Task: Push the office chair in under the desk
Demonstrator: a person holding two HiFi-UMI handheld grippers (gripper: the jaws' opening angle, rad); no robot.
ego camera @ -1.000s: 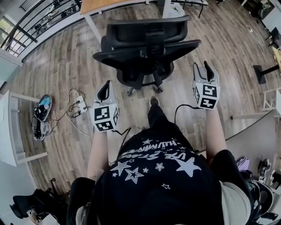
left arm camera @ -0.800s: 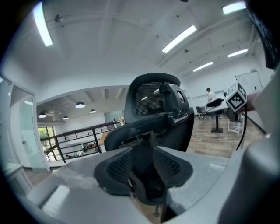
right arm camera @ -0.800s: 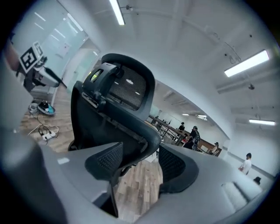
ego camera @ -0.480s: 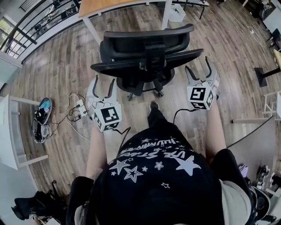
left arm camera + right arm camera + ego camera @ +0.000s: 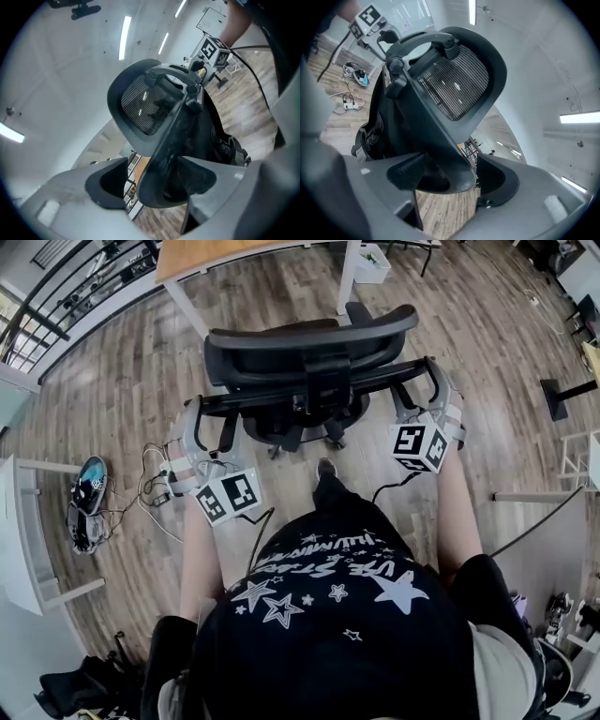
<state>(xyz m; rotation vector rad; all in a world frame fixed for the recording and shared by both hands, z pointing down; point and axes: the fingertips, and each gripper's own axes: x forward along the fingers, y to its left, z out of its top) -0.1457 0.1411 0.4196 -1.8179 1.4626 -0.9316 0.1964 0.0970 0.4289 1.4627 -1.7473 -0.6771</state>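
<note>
Though near one desk [image 5: 202, 254], one chair [image 5: 309, 343]

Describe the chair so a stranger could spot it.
On the wood floor, just below the wooden desk at the head view's top, stands the chair. All black with a mesh headrest, it stands out from the pale desk and floor.

A wooden plank floor [image 5: 122, 399] runs across the room. At the left, a tangle of cables [image 5: 155, 486] lies near a pair of shoes [image 5: 87, 502], beside a white table [image 5: 23, 540]. A black railing [image 5: 56, 296] crosses the upper left corner. A black stand base [image 5: 562, 390] sits at the right.
</note>
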